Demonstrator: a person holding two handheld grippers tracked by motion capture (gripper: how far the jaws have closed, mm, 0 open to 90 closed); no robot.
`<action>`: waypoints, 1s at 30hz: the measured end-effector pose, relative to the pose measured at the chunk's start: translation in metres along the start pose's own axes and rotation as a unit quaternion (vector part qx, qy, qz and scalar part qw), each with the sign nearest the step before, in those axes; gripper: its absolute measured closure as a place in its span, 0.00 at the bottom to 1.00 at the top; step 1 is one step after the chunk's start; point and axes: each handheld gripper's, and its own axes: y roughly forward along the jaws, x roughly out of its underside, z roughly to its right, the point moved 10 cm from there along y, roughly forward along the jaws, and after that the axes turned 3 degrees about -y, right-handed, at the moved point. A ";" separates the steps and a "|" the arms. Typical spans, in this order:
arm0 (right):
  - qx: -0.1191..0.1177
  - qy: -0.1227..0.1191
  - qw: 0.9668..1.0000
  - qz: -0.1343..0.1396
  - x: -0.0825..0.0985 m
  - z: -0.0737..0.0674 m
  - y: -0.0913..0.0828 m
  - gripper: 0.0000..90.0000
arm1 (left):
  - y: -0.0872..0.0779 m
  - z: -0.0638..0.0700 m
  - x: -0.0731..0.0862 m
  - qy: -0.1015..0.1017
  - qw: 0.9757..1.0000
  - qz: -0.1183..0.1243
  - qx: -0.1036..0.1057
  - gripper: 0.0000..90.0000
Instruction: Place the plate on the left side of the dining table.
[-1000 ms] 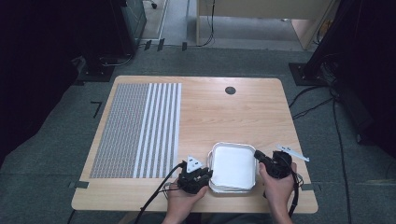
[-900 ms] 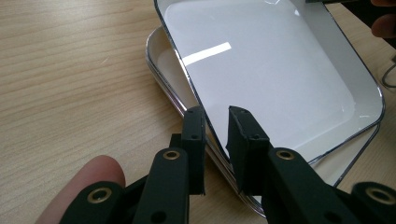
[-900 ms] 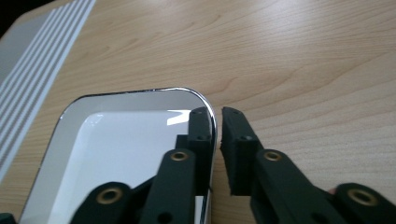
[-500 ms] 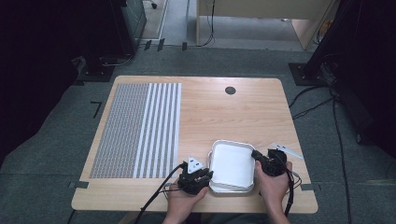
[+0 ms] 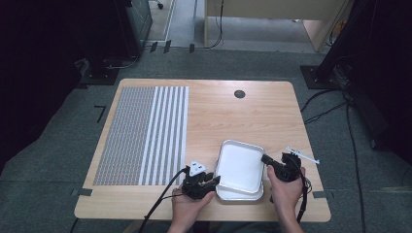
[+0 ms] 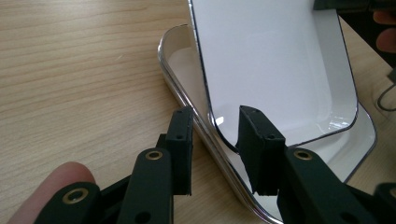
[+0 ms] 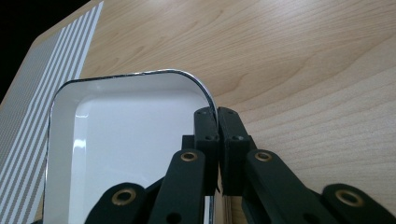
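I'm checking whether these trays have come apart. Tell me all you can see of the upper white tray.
The upper white tray is a shallow rounded rectangle, glossy white with a thin dark rim, enamel-like. It sits tilted inside a matching lower tray near the table's front edge. The right gripper is shut on its rim. The left gripper straddles its near corner, jaws just opening, pads apparently off it.

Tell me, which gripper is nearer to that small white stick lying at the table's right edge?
Right. The right gripper grips the upper tray rim beside the stick; the left gripper sits across both trays.
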 end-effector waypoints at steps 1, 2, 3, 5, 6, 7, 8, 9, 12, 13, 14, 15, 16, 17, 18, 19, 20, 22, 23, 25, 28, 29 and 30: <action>-0.001 0.001 1.000 -0.001 0.001 0.000 0.000 0.99 | 0.000 0.001 0.000 0.002 1.000 -0.001 0.003 0.77; -0.001 0.001 1.000 -0.001 0.001 0.001 0.001 0.99 | 0.000 0.001 0.000 0.002 1.000 -0.001 0.003 0.80; -0.002 0.002 1.000 -0.002 0.001 0.000 0.001 0.99 | 0.000 0.003 0.001 0.009 1.000 0.001 0.001 0.83; -0.002 0.002 1.000 -0.002 0.001 0.000 0.002 0.99 | 0.001 0.003 0.001 0.006 1.000 0.001 0.000 0.85; -0.002 0.002 1.000 -0.002 0.001 0.000 0.002 0.99 | 0.001 0.003 0.001 0.006 1.000 0.001 0.000 0.86; -0.002 -0.001 1.000 -0.001 0.002 -0.001 0.001 0.99 | 0.001 0.002 -0.001 0.002 1.000 0.002 -0.002 0.87; -0.002 -0.001 1.000 -0.001 0.002 -0.001 0.001 0.99 | 0.001 0.002 -0.001 0.002 1.000 0.002 -0.002 0.88; -0.007 -0.002 1.000 0.002 0.001 -0.001 0.001 0.98 | 0.000 0.001 -0.001 -0.004 1.000 0.001 -0.001 0.89; -0.014 -0.001 1.000 0.004 0.001 -0.001 0.001 0.98 | 0.001 0.000 -0.002 -0.007 1.000 -0.001 -0.001 0.90; -0.015 -0.001 1.000 0.004 0.001 0.000 0.002 0.97 | 0.002 0.000 -0.001 -0.008 1.000 -0.003 -0.001 0.90; -0.015 -0.001 1.000 0.004 0.001 0.000 0.002 0.97 | 0.002 0.000 -0.001 -0.008 1.000 -0.003 -0.001 0.90; -0.016 0.000 1.000 0.003 0.001 0.000 0.003 0.96 | 0.002 0.000 -0.001 -0.008 1.000 -0.002 -0.001 0.90; -0.018 0.000 1.000 0.004 0.001 0.001 0.004 0.95 | 0.002 0.000 -0.002 -0.007 1.000 -0.002 0.000 0.90; -0.021 -0.003 1.000 0.002 0.002 0.001 0.005 0.94 | 0.002 0.000 -0.003 -0.007 1.000 -0.003 -0.001 0.91; -0.021 -0.003 1.000 0.002 0.002 0.001 0.005 0.94 | 0.002 0.000 -0.003 -0.007 1.000 -0.003 -0.001 0.92; -0.026 -0.001 1.000 -0.004 0.003 0.000 0.006 0.91 | 0.002 0.000 -0.003 -0.010 1.000 -0.004 0.002 0.92; -0.027 -0.001 1.000 -0.004 0.003 0.000 0.006 0.90 | 0.002 0.000 -0.004 -0.010 1.000 -0.004 0.001 0.93; -0.027 -0.001 1.000 -0.003 0.002 0.000 0.006 0.90 | 0.002 0.000 -0.004 -0.011 1.000 -0.004 0.002 0.93; -0.021 -0.007 1.000 0.008 0.000 0.000 0.005 0.91 | 0.002 -0.001 -0.004 -0.012 1.000 -0.004 0.002 0.94; -0.017 -0.013 1.000 0.014 -0.002 0.000 0.003 0.90 | 0.002 -0.001 -0.005 -0.012 1.000 -0.004 0.003 0.94; -0.012 -0.030 0.999 0.028 -0.005 -0.003 0.001 0.88 | 0.002 -0.001 -0.006 -0.018 1.000 -0.007 0.003 0.95; -0.007 -0.043 0.999 0.032 -0.005 -0.003 0.000 0.88 | 0.002 -0.001 -0.006 -0.017 1.000 -0.006 0.002 0.95; -0.002 -0.055 0.998 0.036 -0.005 -0.004 -0.001 0.89 | 0.002 -0.001 -0.006 -0.017 1.000 -0.006 0.001 0.95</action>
